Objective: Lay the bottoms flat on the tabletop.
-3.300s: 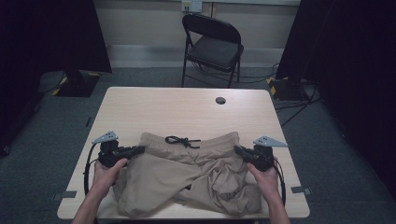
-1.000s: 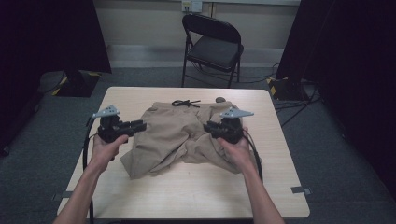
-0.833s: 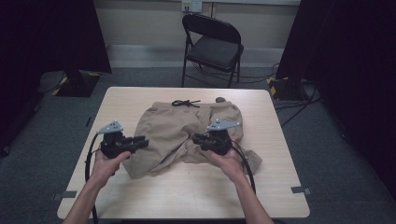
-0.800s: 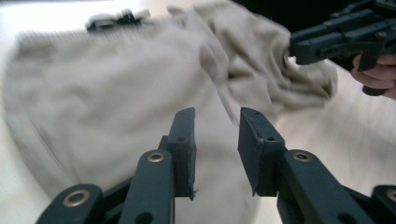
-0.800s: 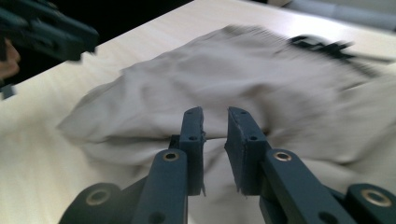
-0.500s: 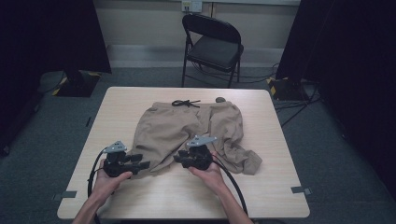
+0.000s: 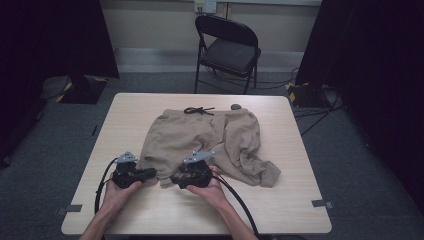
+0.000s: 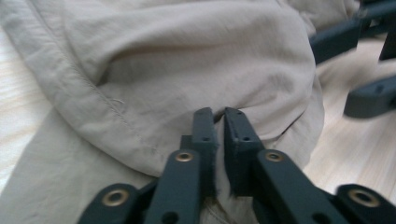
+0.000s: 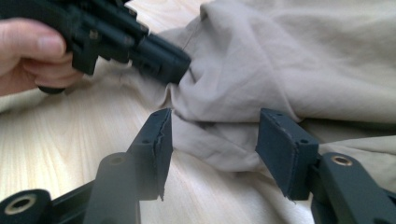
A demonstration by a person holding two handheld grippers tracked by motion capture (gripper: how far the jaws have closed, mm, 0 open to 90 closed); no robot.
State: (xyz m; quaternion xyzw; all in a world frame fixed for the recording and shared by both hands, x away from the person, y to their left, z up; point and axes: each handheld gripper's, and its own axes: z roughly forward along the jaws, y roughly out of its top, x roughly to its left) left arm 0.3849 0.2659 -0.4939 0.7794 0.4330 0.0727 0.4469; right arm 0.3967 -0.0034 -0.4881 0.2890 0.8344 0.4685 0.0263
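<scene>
Dark curtains are framing a pale wooden bench [image 7: 125,115] where tan trousers [image 7: 200,135] are lying, waistband toward the upper middle of the frame. Near the lower left, the left gripper [image 8: 215,122] is pinching a fold of the near leg, its fingers having just closed on the fabric. Beside it, the right gripper [image 9: 212,140] has been opening, cloth sitting loose between its fingers. Folding seems barely underway: one leg is bunching at lower right, unsmoothed.
</scene>
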